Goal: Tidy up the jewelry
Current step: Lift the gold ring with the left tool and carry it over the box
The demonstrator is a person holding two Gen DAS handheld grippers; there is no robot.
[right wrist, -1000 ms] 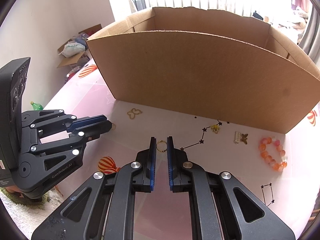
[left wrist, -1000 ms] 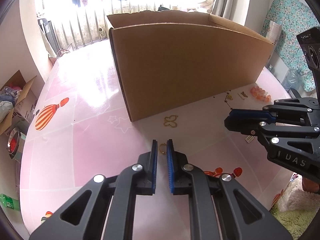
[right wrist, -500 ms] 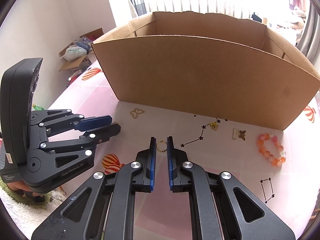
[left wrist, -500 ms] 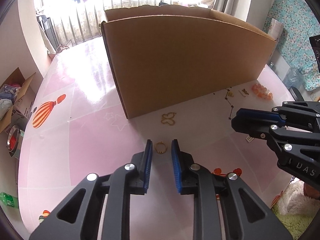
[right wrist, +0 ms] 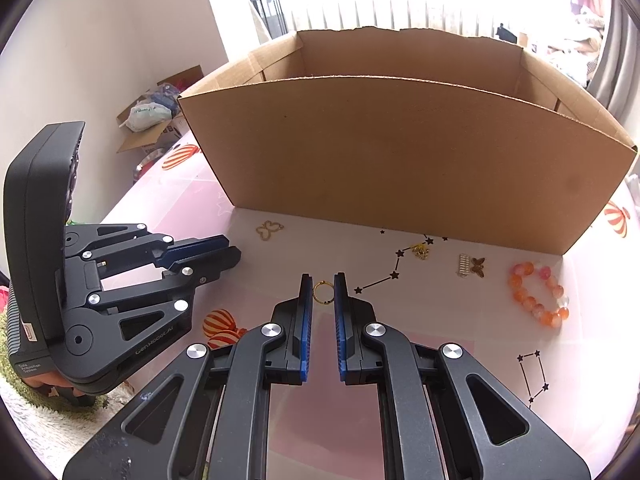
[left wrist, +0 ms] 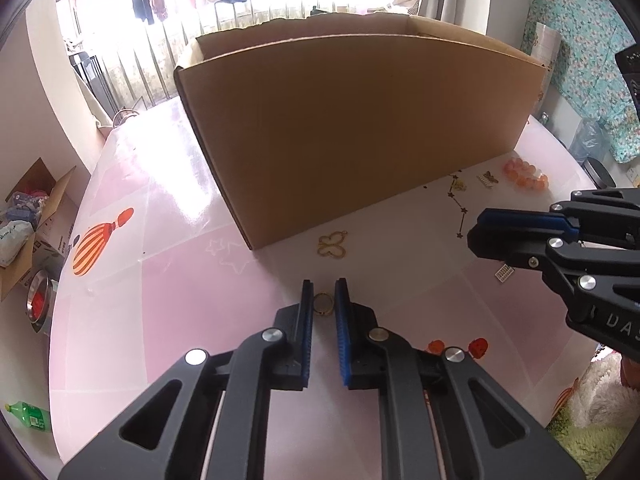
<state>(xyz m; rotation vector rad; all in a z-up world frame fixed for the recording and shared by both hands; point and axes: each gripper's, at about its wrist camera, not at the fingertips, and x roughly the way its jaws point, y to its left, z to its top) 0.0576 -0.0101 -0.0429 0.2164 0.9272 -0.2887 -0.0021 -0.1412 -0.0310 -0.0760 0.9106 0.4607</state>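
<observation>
A small gold ring point(left wrist: 323, 304) is between the fingertips of my left gripper point(left wrist: 323, 294), raised above the pink table point(left wrist: 160, 300). Another gold ring point(right wrist: 322, 293) is between the fingertips of my right gripper point(right wrist: 322, 285). Both jaws are narrow around their rings. The left gripper also shows in the right wrist view point(right wrist: 224, 250), and the right gripper in the left wrist view point(left wrist: 486, 226). A gold butterfly charm point(left wrist: 332, 245) lies in front of the open cardboard box point(left wrist: 360, 120). An orange bead bracelet point(right wrist: 538, 296) lies at the right.
A small gold charm point(right wrist: 420, 251) and a butterfly clip point(right wrist: 472, 266) lie near the box's front wall point(right wrist: 400, 160). A small white tag point(left wrist: 504, 271) lies under the right gripper. A fluffy rug point(left wrist: 592, 408) shows beyond the table's edge.
My left gripper opened a little, then narrowed again around its ring, and it rose and pulled back from the box. My right gripper rose slightly with its ring.
</observation>
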